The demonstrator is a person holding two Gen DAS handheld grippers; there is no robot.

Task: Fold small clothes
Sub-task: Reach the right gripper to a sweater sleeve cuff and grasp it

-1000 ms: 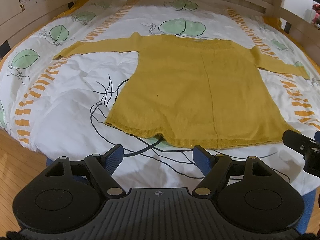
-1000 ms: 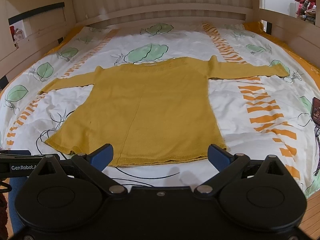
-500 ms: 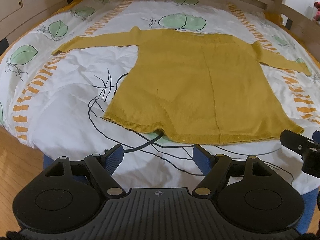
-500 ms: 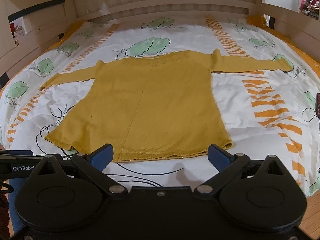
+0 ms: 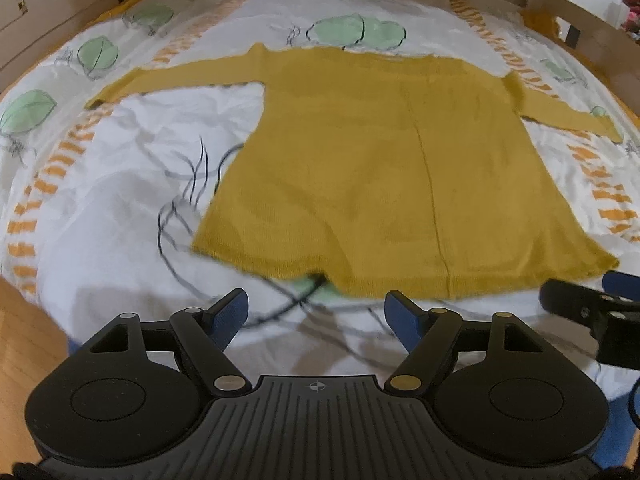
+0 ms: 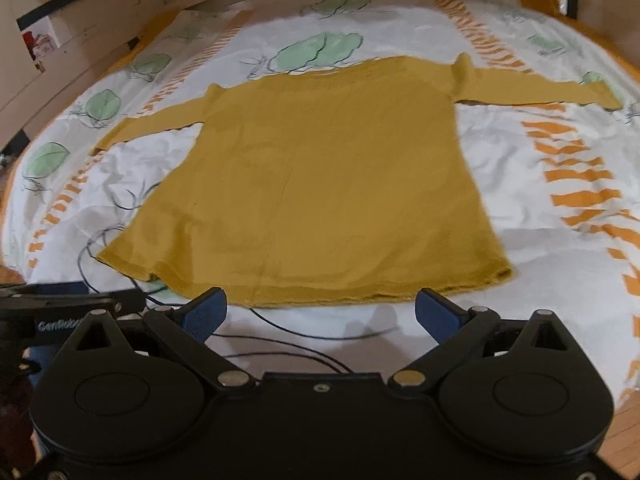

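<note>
Wooden bed frame rings a white duvet printed with green leaves and orange stripes. Left wrist view: mustard knit sweater lies flat and face-down-or-up (cannot tell which), sleeves spread to both sides, hem nearest the camera, faint centre crease running neck to hem. Left gripper hovers just short of the hem over bare duvet, jaws wide apart, nothing between the blue pads. Black printed lines, possibly a cable, cross the duvet under the hem; blur makes it hard to say. Tip of the other tool shows at the right edge near the hem's right corner. Right wrist view: same sweater, right sleeve stretched far out over the stripes, left sleeve shorter in view. Right gripper sits just before the hem, roughly centred on it, jaws spread wide, holding nothing. Left tool body pokes in at the lower left. Judgement: fold not yet started, this is the approach to first grasp. To do it well, each gripper should shift outward to its own hem corner or sleeve, pinch only the knit, both layers, not the duvet beneath. Loose knit stretches, so lift both sides together and keep the edge taut. Lay sleeves across the body first, align the edges, then bring hem to neckline along a straight line.
</note>
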